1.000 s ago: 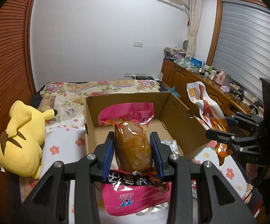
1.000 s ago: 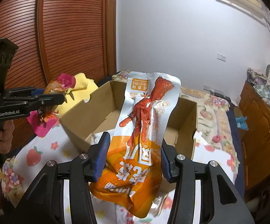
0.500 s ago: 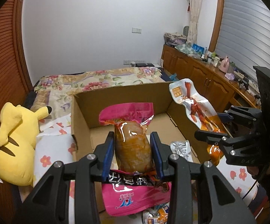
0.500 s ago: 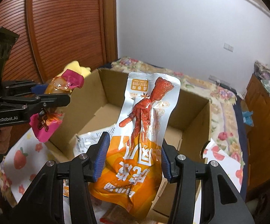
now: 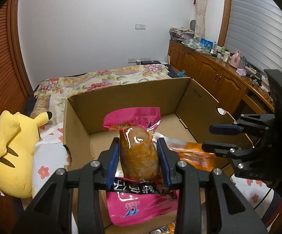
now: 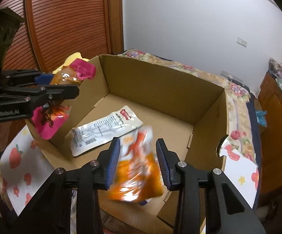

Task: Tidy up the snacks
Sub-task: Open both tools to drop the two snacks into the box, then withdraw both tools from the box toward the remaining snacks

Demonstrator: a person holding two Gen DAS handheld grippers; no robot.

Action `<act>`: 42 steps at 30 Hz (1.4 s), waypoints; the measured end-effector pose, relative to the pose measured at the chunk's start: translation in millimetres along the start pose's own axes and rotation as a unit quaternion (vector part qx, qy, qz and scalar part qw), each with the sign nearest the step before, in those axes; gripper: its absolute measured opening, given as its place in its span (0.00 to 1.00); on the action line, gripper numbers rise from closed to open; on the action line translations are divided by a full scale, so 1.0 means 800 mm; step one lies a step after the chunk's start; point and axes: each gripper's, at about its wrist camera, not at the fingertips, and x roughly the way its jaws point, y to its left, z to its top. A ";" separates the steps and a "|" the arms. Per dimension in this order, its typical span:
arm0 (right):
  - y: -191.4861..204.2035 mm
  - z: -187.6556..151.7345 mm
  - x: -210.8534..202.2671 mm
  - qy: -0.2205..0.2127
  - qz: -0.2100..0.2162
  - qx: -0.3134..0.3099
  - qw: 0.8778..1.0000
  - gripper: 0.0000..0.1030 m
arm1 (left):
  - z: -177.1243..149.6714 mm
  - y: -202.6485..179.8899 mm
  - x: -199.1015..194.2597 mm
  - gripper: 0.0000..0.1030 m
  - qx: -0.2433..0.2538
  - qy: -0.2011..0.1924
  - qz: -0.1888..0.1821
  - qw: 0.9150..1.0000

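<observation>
An open cardboard box (image 5: 129, 99) (image 6: 160, 81) stands on the bed. My left gripper (image 5: 138, 156) (image 6: 62, 85) is shut on a pink snack packet (image 5: 139, 152) (image 6: 49, 122) with a brown bun inside, held over the box's near left edge. My right gripper (image 6: 138, 161) (image 5: 213, 138) is open over the box's near right side. The orange chicken-feet packet (image 6: 139, 171) (image 5: 195, 154) is blurred, loose between and below the right fingers, dropping into the box. A white snack packet (image 6: 103, 130) lies flat on the box floor.
A yellow Pikachu plush (image 5: 14, 148) lies left of the box on the floral bedsheet (image 5: 49, 159). A wooden wardrobe (image 6: 66, 25) stands at the left. A wooden sideboard (image 5: 215, 74) with clutter runs along the right wall. More packets (image 5: 168, 228) lie before the box.
Both grippers moved closer over the box. My right gripper opened and let go of the orange packet, which now falls into the box. The left gripper still holds the pink packet.
</observation>
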 end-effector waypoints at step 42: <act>0.021 -0.111 -0.120 -0.050 0.005 0.059 0.997 0.57 | -0.083 -0.070 -0.130 0.49 0.027 -0.046 -0.022 0.998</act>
